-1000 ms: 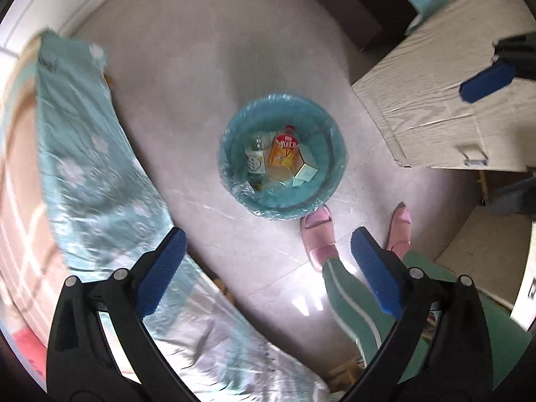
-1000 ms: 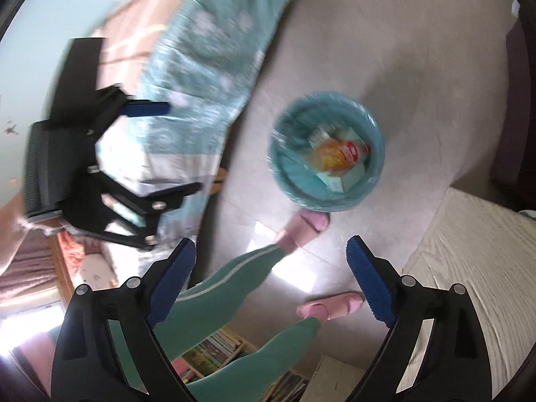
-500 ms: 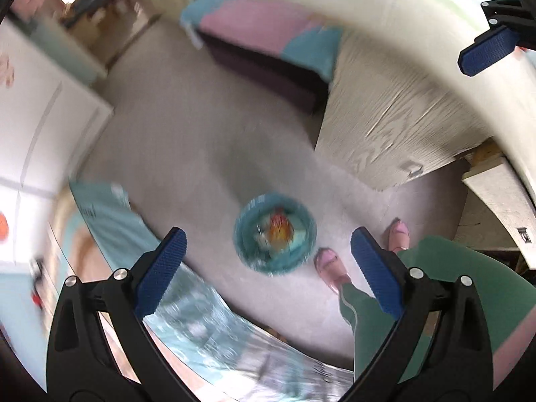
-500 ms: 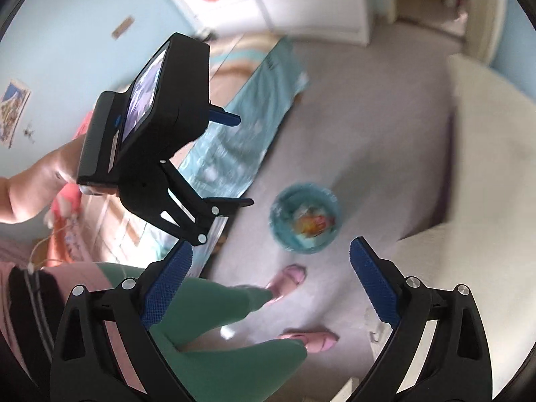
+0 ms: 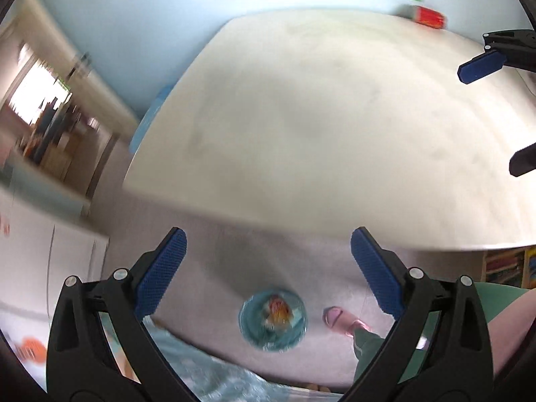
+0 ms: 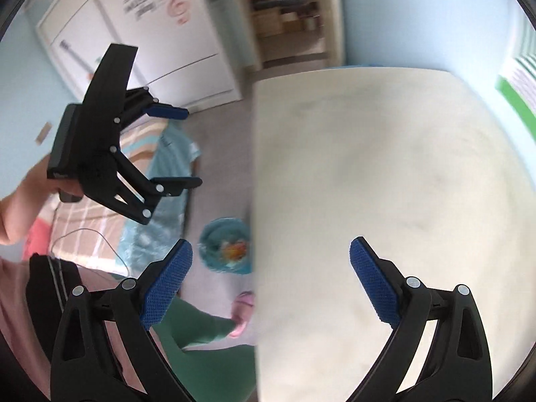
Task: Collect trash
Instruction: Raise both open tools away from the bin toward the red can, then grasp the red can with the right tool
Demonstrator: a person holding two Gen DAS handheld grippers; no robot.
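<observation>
Both grippers up high, nothing in them. Left gripper (image 5: 268, 271) jaws wide apart. Right gripper (image 6: 269, 281) jaws wide apart too. Blue trash bin (image 5: 272, 322) on floor at 6 o'clock, trash already inside. Red box (image 5: 428, 17) on table (image 5: 318, 117) at 1 o'clock, blurry. Step looks like hunting for more trash. Next: reach for box, maybe.

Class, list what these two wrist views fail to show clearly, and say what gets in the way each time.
- Trash in the bin: left wrist view, too small and blurred to identify beyond an orange item.
- Bin in right wrist view: right side hidden by the table edge.
- Red object at the table's far end: left wrist view, blurred.
- Right gripper: left wrist view, cut off by the frame edge.
- Wardrobe lettering: right wrist view, blurred.
</observation>
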